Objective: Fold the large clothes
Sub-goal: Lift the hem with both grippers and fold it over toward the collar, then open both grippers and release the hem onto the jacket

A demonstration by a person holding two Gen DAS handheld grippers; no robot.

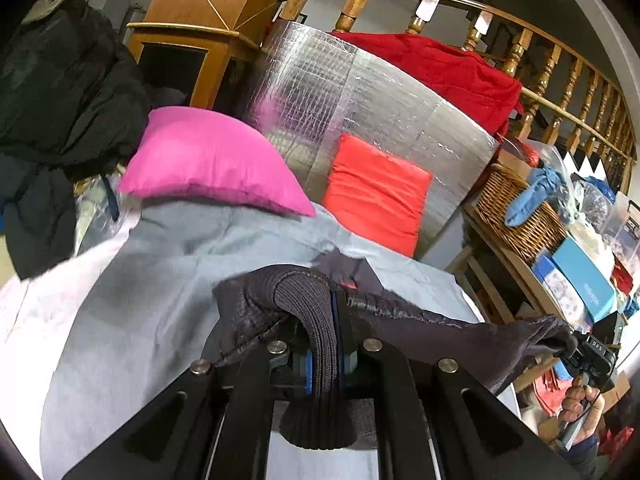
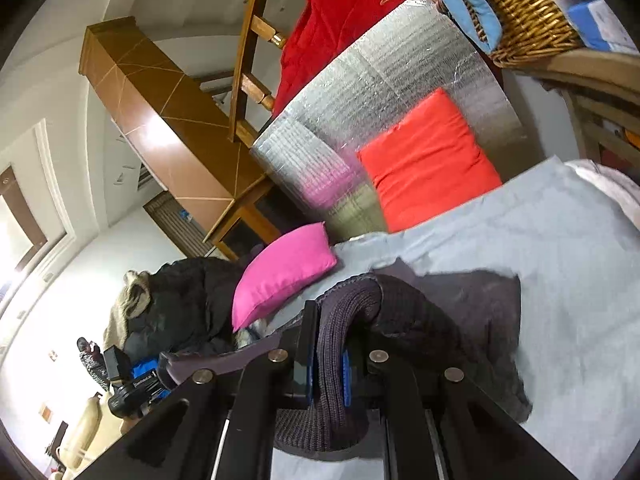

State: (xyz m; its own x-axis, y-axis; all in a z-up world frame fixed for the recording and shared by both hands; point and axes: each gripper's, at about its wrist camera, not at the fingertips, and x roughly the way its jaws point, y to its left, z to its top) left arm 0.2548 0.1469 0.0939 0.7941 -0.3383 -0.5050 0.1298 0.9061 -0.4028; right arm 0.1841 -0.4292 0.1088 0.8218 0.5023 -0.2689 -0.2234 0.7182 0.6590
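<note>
The dark garment is being held taut between both grippers, the left gripper and right gripper each clamped on ribbed hem, its body trailing over the grey sheet.

A wooden balustrade runs along the back beneath white walls, with a red cloth draped over it. A silver foil panel leans there, beside a wooden cabinet and a wicker basket.

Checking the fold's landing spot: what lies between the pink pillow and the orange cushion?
In both views only silver foil panel shows between pink pillow and orange cushion.
</note>
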